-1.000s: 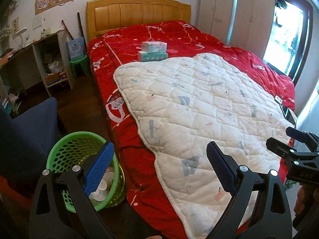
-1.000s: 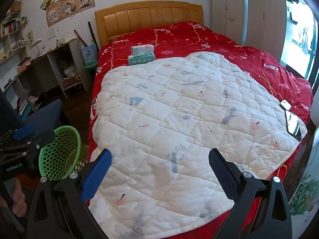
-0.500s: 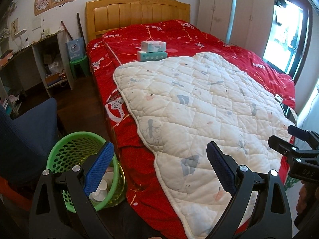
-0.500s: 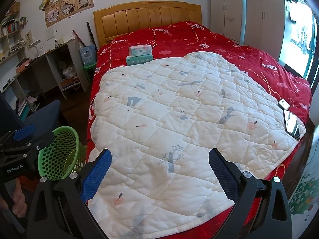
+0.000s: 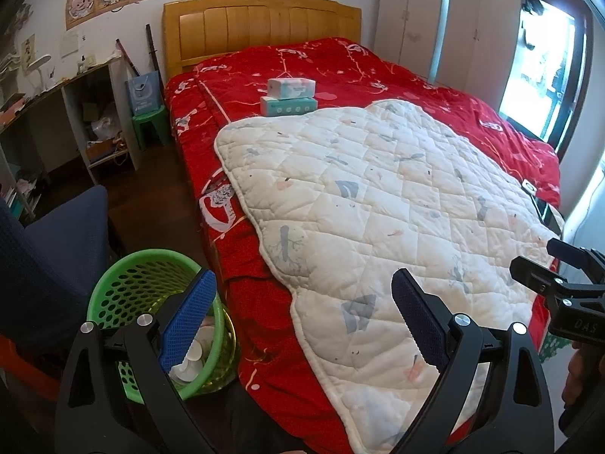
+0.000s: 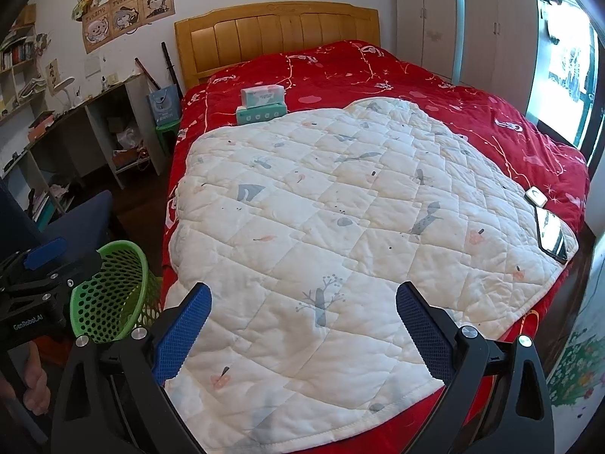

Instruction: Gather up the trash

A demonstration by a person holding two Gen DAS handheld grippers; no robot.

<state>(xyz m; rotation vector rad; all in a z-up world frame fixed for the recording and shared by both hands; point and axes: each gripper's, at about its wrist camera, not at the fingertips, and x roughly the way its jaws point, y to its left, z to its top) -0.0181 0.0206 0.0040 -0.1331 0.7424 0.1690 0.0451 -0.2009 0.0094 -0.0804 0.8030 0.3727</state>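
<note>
A: Are your grippers holding anything?

B: No. Your left gripper [image 5: 302,317] and right gripper [image 6: 302,325] both gape wide with nothing between the fingers.

A: Where is the trash?

B: White paper cups [image 5: 191,359] lie in the green basket [image 5: 124,287] on the floor, just beside the bed [image 5: 264,204]. Two tissue packs [image 5: 289,96] sit stacked near the bed's headboard [image 5: 261,24].
</note>
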